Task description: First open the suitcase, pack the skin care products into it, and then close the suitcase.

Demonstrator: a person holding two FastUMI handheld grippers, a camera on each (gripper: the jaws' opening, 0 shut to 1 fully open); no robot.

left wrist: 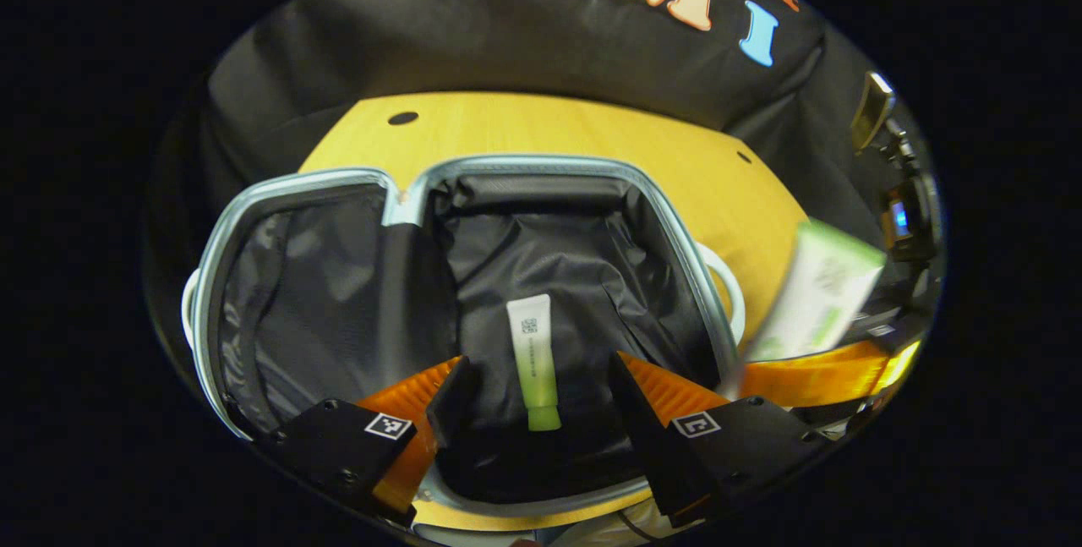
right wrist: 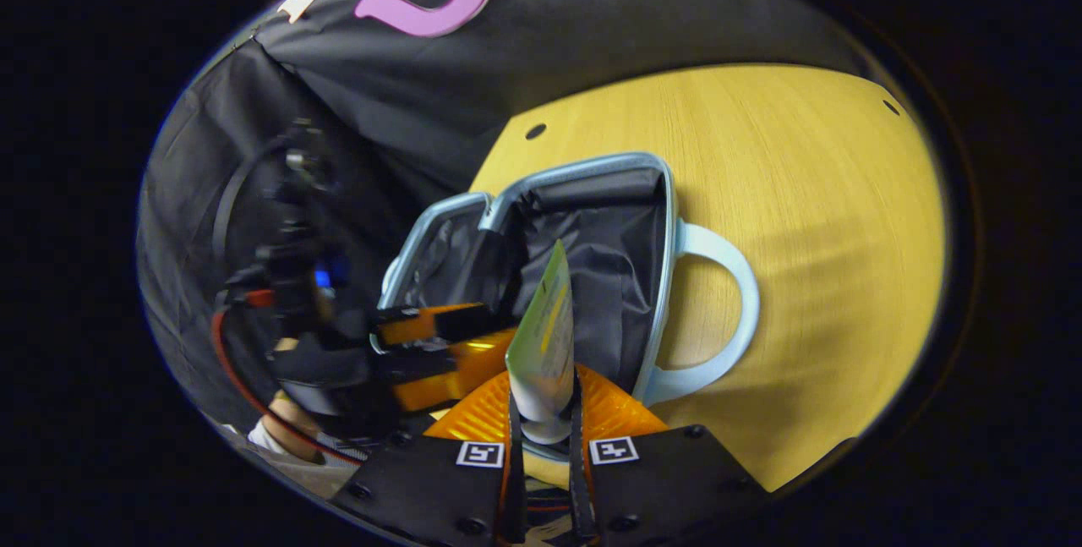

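Note:
The suitcase point(left wrist: 668, 217) lies open on the table, with a pale blue rim and black lining. A white and green tube point(left wrist: 532, 357) rests in its right half, cap toward me. My left gripper point(left wrist: 541, 407) hovers open just over that tube, fingers either side and apart from it. My right gripper point(right wrist: 543, 399) is shut on a second white and green tube point(right wrist: 545, 336), held upright above the suitcase's point(right wrist: 663, 217) near edge. That held tube point(left wrist: 818, 293) and the right gripper point(left wrist: 765, 374) appear at the right of the left gripper view. The left gripper point(right wrist: 444, 348) appears beside the case.
The yellow wooden table point(right wrist: 828, 217) stretches wide to the right of the case. The suitcase's pale blue handle point(right wrist: 727, 310) sticks out on that side. A stand with a device point(left wrist: 896, 217) is at the booth's edge. A hand point(right wrist: 287, 433) holds the left gripper.

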